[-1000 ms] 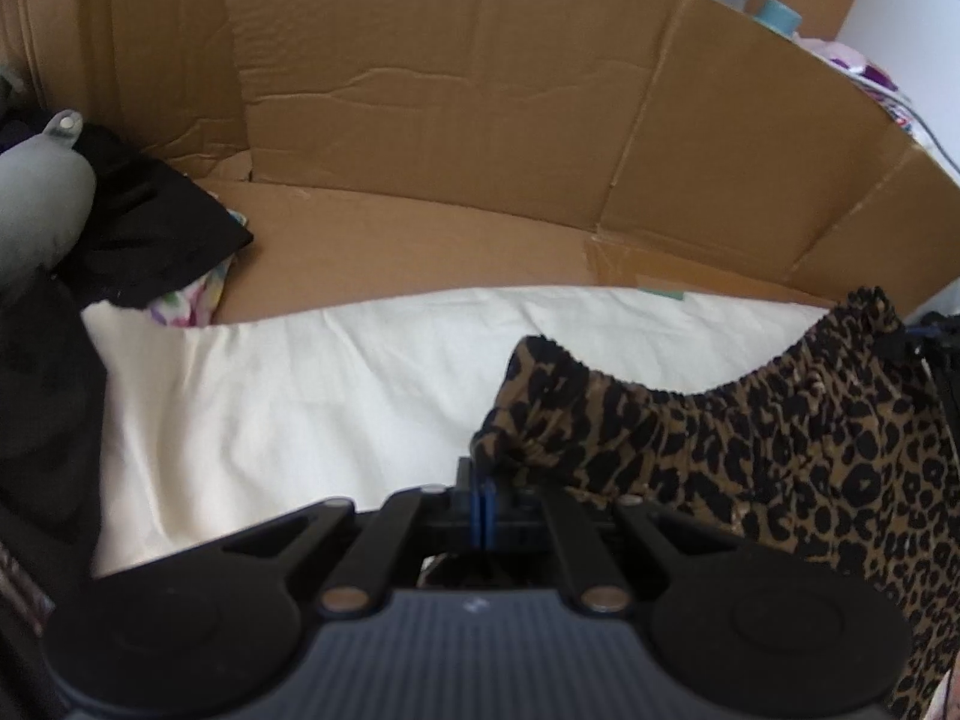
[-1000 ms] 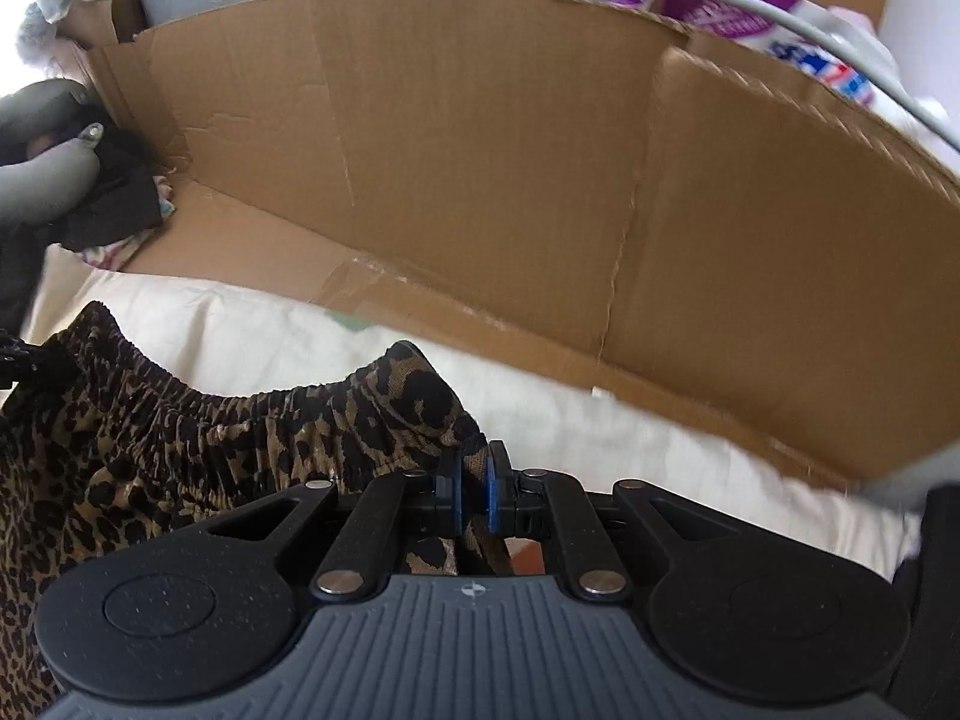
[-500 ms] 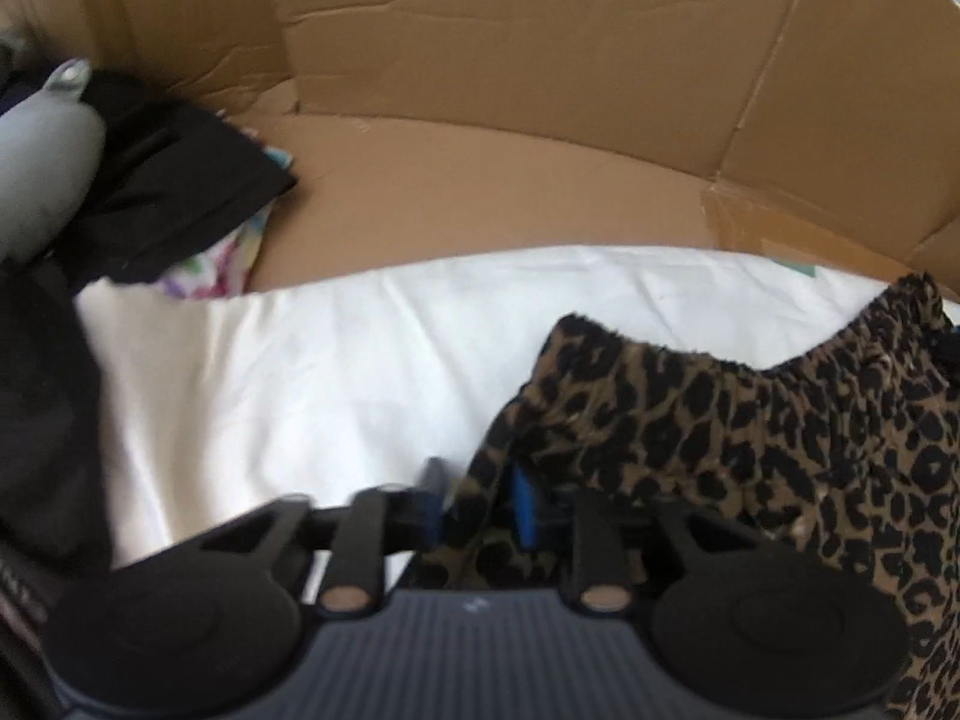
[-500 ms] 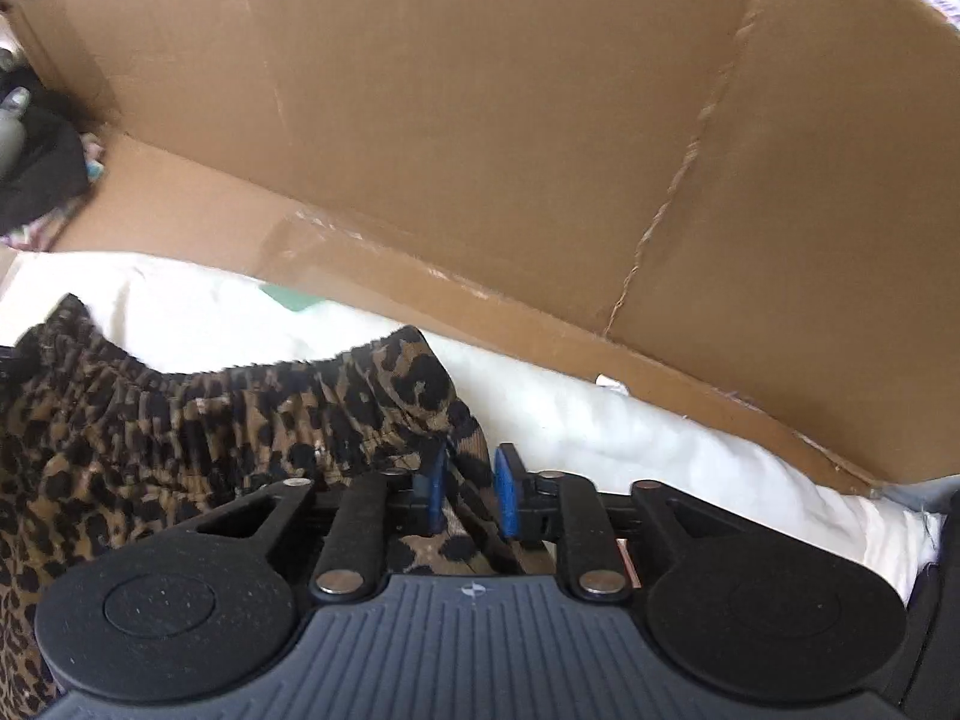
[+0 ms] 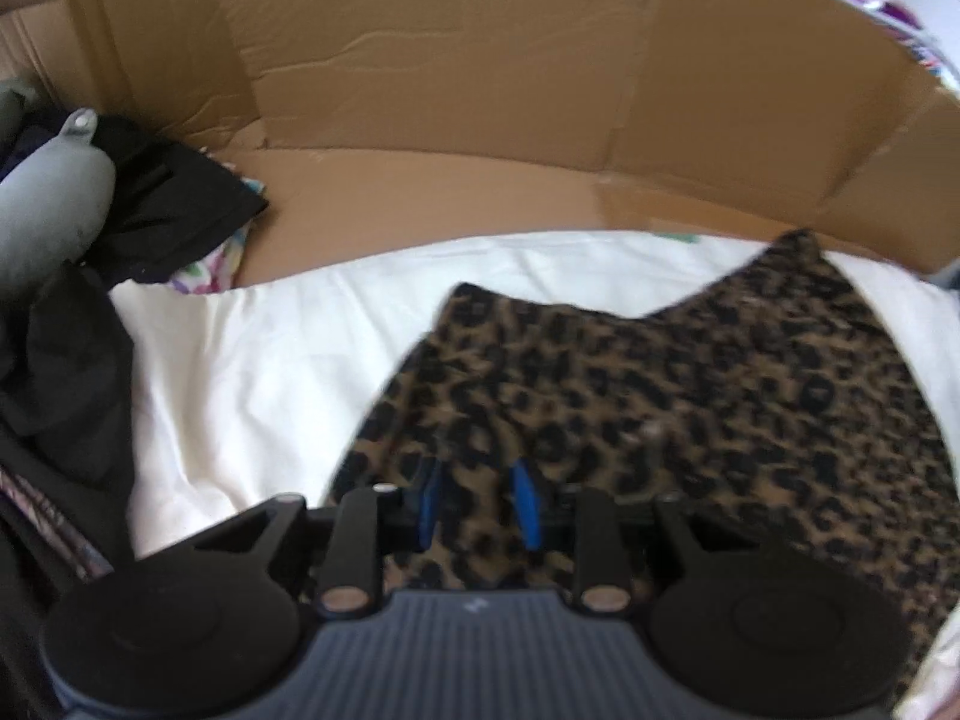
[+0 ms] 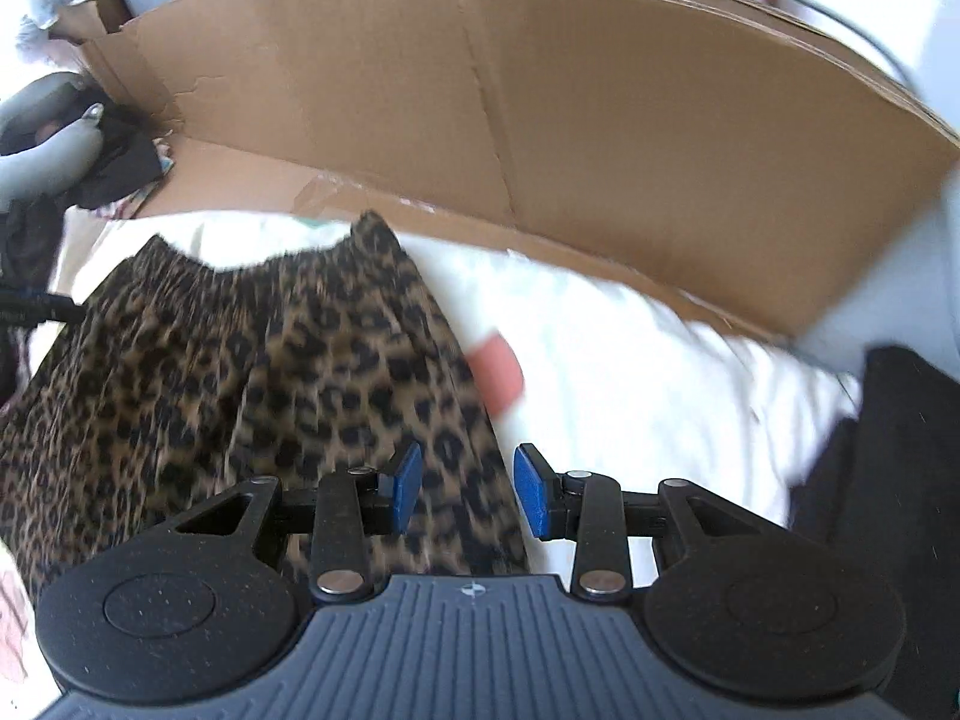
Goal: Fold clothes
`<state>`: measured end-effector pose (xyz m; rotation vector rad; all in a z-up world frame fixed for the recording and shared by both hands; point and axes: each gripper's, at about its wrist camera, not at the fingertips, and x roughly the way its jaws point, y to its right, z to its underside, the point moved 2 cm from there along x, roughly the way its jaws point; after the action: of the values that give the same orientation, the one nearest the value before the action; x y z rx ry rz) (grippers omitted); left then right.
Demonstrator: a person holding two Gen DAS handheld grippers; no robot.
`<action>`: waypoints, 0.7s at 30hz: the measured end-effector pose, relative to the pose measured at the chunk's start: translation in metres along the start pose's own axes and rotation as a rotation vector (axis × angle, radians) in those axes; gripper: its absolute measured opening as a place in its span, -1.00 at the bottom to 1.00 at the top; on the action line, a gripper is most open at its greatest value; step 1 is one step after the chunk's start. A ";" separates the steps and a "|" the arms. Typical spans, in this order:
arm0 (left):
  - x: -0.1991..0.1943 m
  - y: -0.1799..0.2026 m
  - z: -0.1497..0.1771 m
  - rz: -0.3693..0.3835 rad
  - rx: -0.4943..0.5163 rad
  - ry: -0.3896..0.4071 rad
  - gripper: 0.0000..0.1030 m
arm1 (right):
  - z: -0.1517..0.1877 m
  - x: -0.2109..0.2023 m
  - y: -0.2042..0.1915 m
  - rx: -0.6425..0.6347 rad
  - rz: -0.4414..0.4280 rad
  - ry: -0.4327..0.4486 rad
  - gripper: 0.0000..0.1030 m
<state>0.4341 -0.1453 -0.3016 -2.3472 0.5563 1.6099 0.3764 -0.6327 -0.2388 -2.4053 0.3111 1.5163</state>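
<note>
**Q:** Garment position?

**A:** Leopard-print garment (image 5: 660, 396) lies spread on the white sheet (image 5: 270, 360), gathered waistband toward the cardboard wall (image 5: 480, 90). Far left: a heap of dark clothes (image 5: 180, 204), well apart from it.

**Q:** Left gripper?

**A:** Left gripper (image 5: 477, 504) has its blue fingers (image 5: 427, 498) parted, gripping nothing; print fabric shows between and below them.

**Q:** Right gripper?

**A:** Right gripper (image 6: 465, 489) likewise stands with its fingers (image 6: 531, 492) spread apart and empty, over the garment's right edge. A pink blurred patch (image 6: 495, 375) sits just beside that edge; what it is cannot be told.

**Q:** What does good practice ask here?

**A:** Judged from this moment, the cloth lies fairly flat, fitting either a spread before a fold or a fold just laid. Either way, any grip should take matching edges at even height, keeping the waistband straight and the cloth unbunched.
</note>
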 end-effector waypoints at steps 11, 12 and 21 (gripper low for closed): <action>-0.064 0.042 0.070 0.100 -0.046 0.063 -0.42 | 0.091 -0.060 0.019 0.109 -0.070 0.110 -0.20; -0.068 0.045 0.082 0.098 -0.049 0.073 -0.42 | 0.100 -0.062 0.020 0.122 -0.070 0.123 -0.20; -0.084 0.074 0.155 0.125 -0.036 0.019 -0.38 | 0.159 -0.061 0.032 0.231 -0.046 0.191 -0.19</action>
<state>0.2445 -0.1346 -0.2788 -2.3988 0.6960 1.6653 0.2058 -0.6054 -0.2522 -2.3563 0.4417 1.1624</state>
